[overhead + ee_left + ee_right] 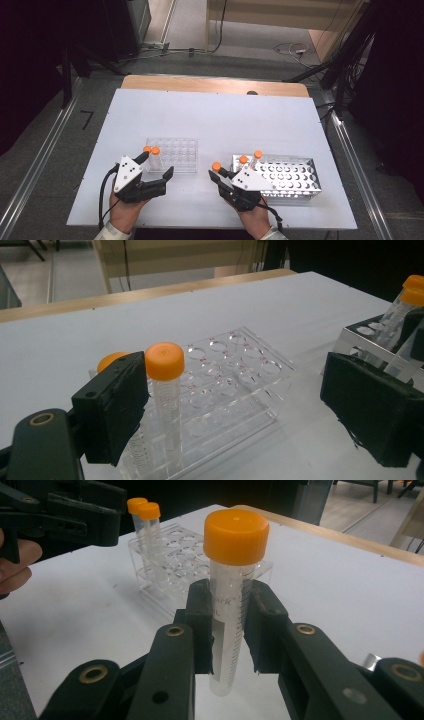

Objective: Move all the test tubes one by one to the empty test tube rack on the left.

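Tube (pixel 231 605) clamped upright in right gripper (pixel 221 176) jaws, between metal rack (pixel 295 176) and clear rack (pixel 172 156), likely for transfer. Left gripper (pixel 156 165) jaws open around near-left tubes (pixel 166 390) in clear rack, perhaps steadying it on bench (pixel 215 115).

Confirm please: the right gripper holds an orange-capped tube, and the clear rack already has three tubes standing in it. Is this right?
Not quite. The clear rack has two tubes, not three, as the high view shows. The right gripper does hold an orange-capped tube.
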Available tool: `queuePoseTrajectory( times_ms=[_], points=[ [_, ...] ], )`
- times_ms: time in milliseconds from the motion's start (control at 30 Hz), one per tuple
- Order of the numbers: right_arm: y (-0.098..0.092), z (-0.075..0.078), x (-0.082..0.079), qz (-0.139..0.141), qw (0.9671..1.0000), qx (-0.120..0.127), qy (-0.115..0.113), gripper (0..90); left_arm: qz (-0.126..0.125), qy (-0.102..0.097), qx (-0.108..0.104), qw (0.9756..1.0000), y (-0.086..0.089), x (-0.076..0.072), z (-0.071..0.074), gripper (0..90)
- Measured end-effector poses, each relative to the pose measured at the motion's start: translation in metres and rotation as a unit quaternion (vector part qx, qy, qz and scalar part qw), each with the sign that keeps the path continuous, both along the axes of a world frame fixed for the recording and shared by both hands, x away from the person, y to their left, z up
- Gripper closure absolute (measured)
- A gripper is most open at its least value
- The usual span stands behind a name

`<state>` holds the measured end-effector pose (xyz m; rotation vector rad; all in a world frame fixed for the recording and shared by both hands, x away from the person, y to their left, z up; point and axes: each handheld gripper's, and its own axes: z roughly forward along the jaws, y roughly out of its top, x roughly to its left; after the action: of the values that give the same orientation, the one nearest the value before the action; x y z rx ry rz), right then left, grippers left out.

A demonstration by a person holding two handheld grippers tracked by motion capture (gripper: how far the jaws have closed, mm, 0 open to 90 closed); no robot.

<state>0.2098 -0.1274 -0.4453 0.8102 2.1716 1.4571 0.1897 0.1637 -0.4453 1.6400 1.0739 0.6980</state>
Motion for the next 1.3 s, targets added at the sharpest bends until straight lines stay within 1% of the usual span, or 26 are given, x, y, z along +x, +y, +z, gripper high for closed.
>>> queuePoseTrajectory(
  times_ms=[200,400,533,700,800,833,933,1033,1067,1133,1233,1300],
  points=[
    [0.011,-0.004,-0.003,0.014,0.9999,-0.007,0.002,72.2,-0.009,-0.006,-0.005,0.9999,-0.001,-0.003,0.002,12.7],
    [0.018,-0.007,-0.002,0.023,0.9997,-0.010,0.009,72.2,-0.012,-0.009,-0.011,0.9998,-0.003,-0.005,0.005,12.9],
    [0.025,-0.010,-0.002,0.033,0.9993,-0.017,0.011,72.2,-0.016,-0.010,-0.014,0.9997,-0.004,-0.006,0.006,13.7],
    [0.033,-0.012,-0.002,0.043,0.9988,-0.018,0.013,72.2,-0.035,-0.010,-0.017,0.9992,-0.008,-0.011,0.009,15.8],
    [0.039,-0.012,-0.002,0.049,0.9985,-0.018,0.015,72.2,-0.049,-0.013,-0.019,0.9985,-0.012,-0.014,0.012,17.3],
    [0.040,-0.012,-0.003,0.051,0.9984,-0.020,0.013,72.2,-0.056,-0.014,-0.023,0.9981,-0.014,-0.015,0.012,17.8],
    [0.044,-0.014,-0.003,0.055,0.9981,-0.024,0.012,72.2,-0.073,-0.013,-0.030,0.9968,-0.019,-0.018,0.015,21.3],
    [0.048,-0.014,-0.003,0.057,0.9980,-0.027,0.009,72.2,-0.077,-0.014,-0.025,0.9966,-0.024,-0.019,0.016,22.3],
    [0.050,-0.014,-0.003,0.058,0.9979,-0.028,0.004,72.2,-0.080,-0.012,-0.026,0.9964,-0.025,-0.019,0.016,23.6],
    [0.052,-0.013,-0.004,0.059,0.9978,-0.028,0.003,72.2,-0.086,-0.004,-0.032,0.9958,-0.026,-0.018,0.015,26.0],
    [0.057,-0.012,-0.005,0.065,0.9974,-0.031,-0.004,72.2,-0.093,-0.003,-0.032,0.9952,-0.029,-0.017,0.015,31.4],
    [0.058,-0.012,-0.005,0.068,0.9972,-0.030,-0.003,72.2,-0.106,0.000,-0.035,0.9938,-0.031,-0.016,0.014,37.0]
  ],
)
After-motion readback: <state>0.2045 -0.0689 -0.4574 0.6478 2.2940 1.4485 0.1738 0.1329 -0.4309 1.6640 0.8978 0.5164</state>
